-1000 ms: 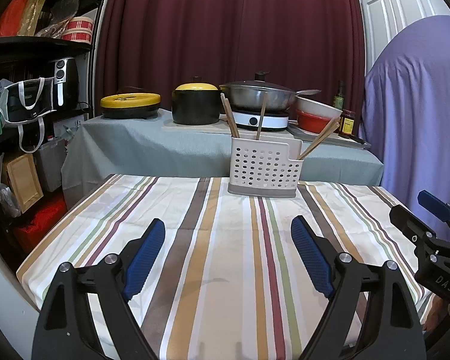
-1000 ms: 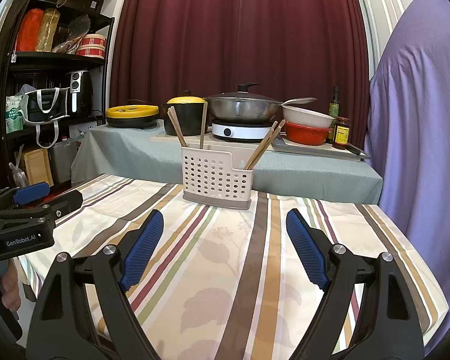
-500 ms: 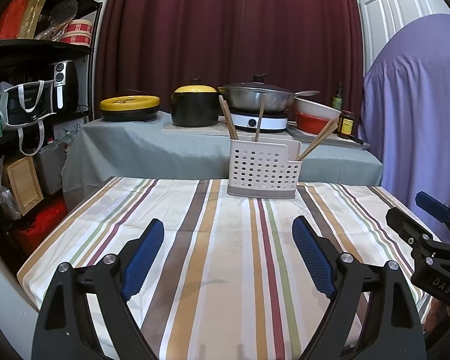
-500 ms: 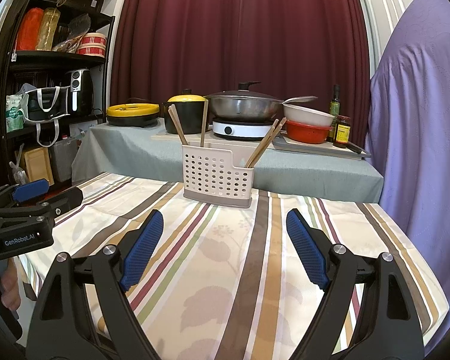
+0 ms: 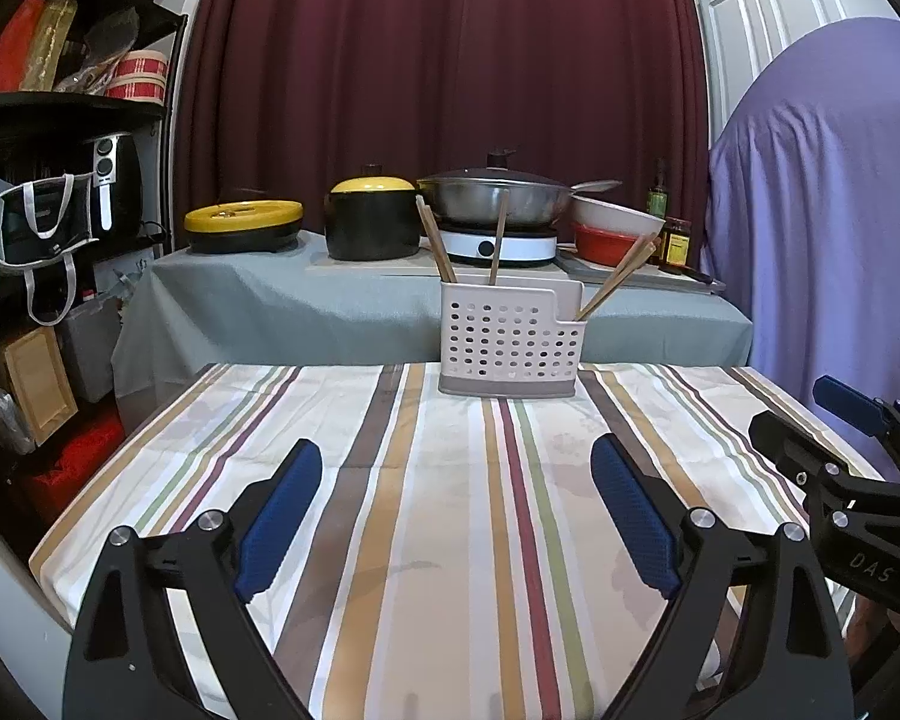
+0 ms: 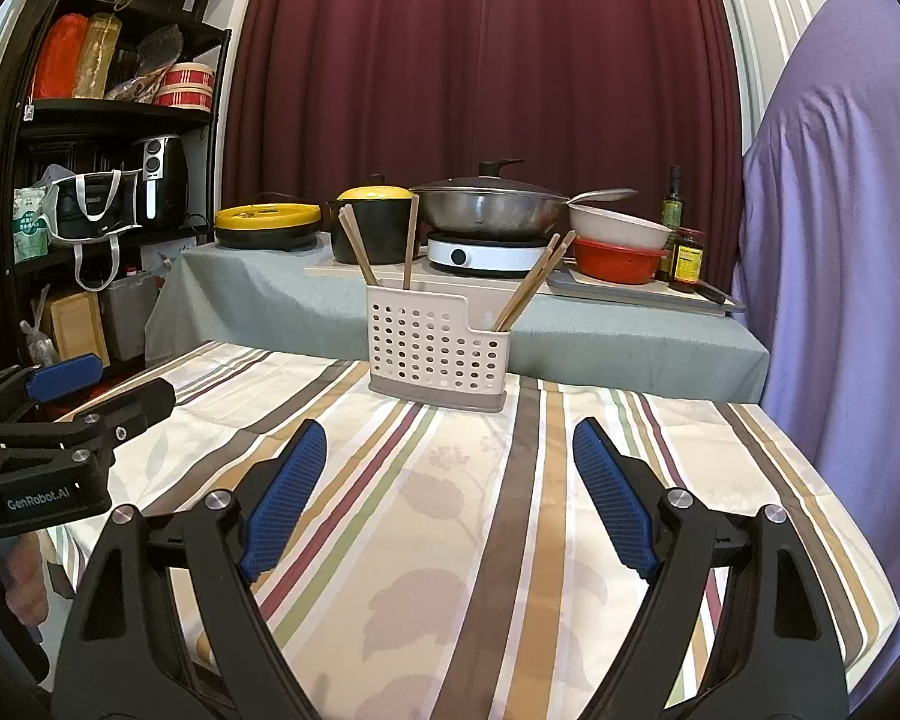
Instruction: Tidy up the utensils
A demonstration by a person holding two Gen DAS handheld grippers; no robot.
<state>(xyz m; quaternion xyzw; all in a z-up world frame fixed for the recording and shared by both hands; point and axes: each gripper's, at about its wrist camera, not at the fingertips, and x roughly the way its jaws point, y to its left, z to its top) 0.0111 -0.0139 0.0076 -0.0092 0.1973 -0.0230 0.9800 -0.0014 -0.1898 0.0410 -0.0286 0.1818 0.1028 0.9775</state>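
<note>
Left wrist, chopsticks (image 5: 435, 243) in caddy (image 5: 510, 339)

Left claw (image 6: 60, 384) body: read "GenRobot.AI" in white.
Right claw (image 5: 834, 414) body: read "DAS", faintly.

even soft light (edges fisheye-bent)

My left gripper (image 5: 453, 483) hangs over the striped tablecloth (image 5: 450, 540) with its blue pads wide apart and nothing between them; far ahead stands the perforated utensil holder (image 5: 510, 339), and wooden chopsticks (image 5: 615, 279) lean out of it. At the right edge I see the right gripper (image 5: 834, 420).
</note>
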